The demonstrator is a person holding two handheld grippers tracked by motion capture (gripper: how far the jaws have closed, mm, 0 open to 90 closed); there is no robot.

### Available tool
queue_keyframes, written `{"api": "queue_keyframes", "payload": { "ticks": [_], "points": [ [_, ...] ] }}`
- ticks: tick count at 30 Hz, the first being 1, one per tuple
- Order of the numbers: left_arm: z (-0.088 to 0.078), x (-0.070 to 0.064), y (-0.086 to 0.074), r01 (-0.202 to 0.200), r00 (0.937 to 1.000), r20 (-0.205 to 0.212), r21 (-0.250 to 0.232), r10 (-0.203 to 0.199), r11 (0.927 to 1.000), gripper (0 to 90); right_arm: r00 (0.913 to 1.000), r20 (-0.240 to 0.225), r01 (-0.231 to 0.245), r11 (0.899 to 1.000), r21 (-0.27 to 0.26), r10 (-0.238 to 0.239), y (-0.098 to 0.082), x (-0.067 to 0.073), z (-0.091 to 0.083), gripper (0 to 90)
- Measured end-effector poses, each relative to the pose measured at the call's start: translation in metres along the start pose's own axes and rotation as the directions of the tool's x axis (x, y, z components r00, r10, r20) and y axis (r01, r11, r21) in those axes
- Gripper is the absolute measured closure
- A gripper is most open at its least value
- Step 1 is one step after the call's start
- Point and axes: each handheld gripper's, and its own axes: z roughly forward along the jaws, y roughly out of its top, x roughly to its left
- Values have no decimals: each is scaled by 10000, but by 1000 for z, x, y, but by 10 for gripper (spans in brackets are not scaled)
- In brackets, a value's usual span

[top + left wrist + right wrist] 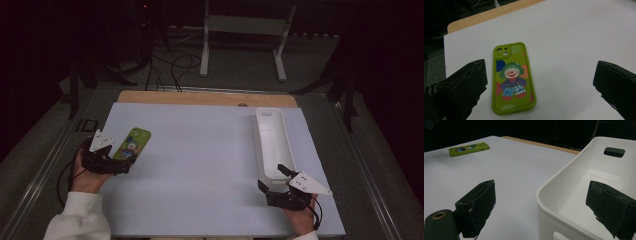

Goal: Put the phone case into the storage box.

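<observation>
A white-covered table (pixel 200 165) is seen from above, with a person's two hands entering from the near edge, each holding a black two-jaw gripper. At the table's left side, a green phone case (pixel 131 143) printed with a cartoon clown is lying flat, camera cut-out at its far end. The left gripper (pixel 120 164) is held just short of the case's near end, its jaws spread wide and holding nothing; in the left gripper view the case (pixel 512 78) is seen between the two dark jaws but ahead of them and nearer the left-hand jaw, with its long axis running almost straight away from the gripper. A closing grip across the case's narrow width is therefore judged to need only a short forward reach and a slight sideways shift. At the table's right side, a long white bin (pixel 272 142) is placed with its length running away from the person. The right gripper (pixel 272 179) is held at the bin's near end, jaws also wide apart and empty, one jaw outside the near wall (pixel 559 195) and the other over the inside. The case is well apart from the right gripper, so the left hand is by far the nearer.
</observation>
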Motion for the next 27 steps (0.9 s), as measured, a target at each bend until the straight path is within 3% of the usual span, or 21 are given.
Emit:
{"api": "queue_keyframes", "payload": {
  "ticks": [27],
  "points": [
    [31,19,14,-392,9989,-205,1118,418,9930,0,10000,-14,-90,10000,-22,90,0,0,-1,89]
  ]
}}
